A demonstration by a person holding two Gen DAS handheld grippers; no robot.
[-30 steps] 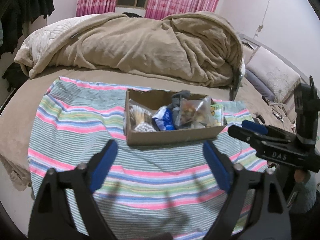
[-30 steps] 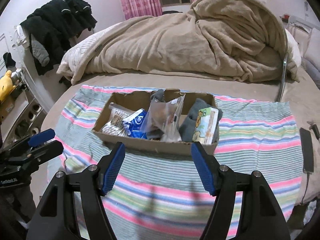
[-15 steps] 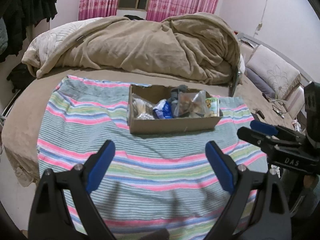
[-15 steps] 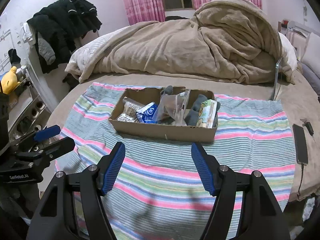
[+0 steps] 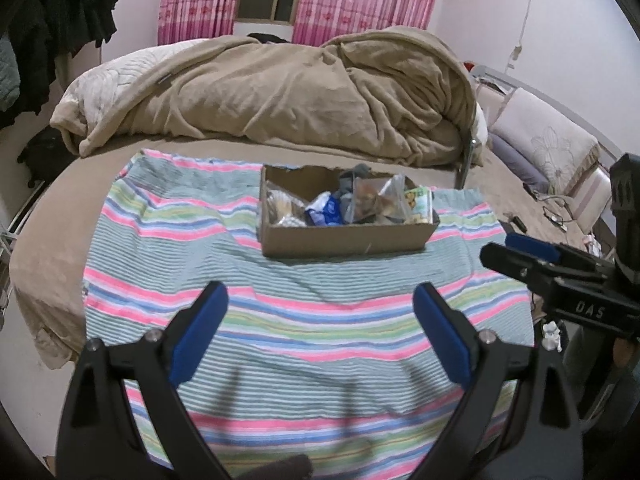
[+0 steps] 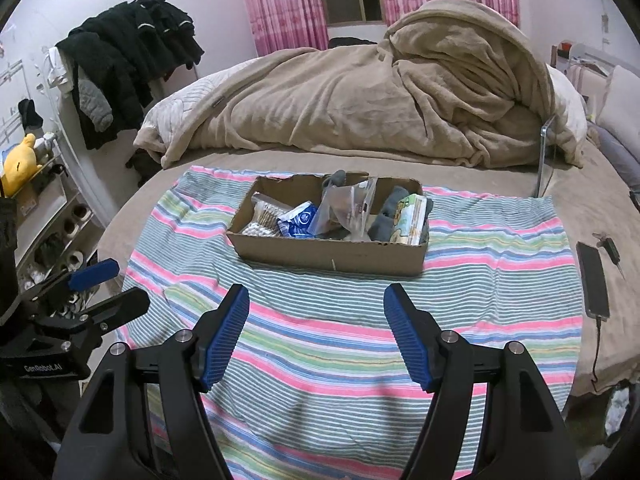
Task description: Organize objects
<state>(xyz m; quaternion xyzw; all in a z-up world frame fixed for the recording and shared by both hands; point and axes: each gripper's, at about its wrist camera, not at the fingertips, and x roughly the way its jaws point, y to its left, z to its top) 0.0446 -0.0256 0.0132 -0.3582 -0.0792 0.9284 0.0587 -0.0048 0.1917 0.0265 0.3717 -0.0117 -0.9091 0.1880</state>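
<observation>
"DAS" in pale capitals on black body of right gripper (image 5: 520, 254), seen from left wrist view (lettering sits on lower bar, right edge of frame). "GenRobot.AI" in small white print on black body of left gripper (image 6: 110, 286), seen from right wrist view. Print on packets in cardboard box (image 6: 332, 252) too small to read.

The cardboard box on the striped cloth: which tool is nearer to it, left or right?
Neither clearly. The left tool and right tool both hang open, short of the cardboard box, over the striped cloth.
</observation>
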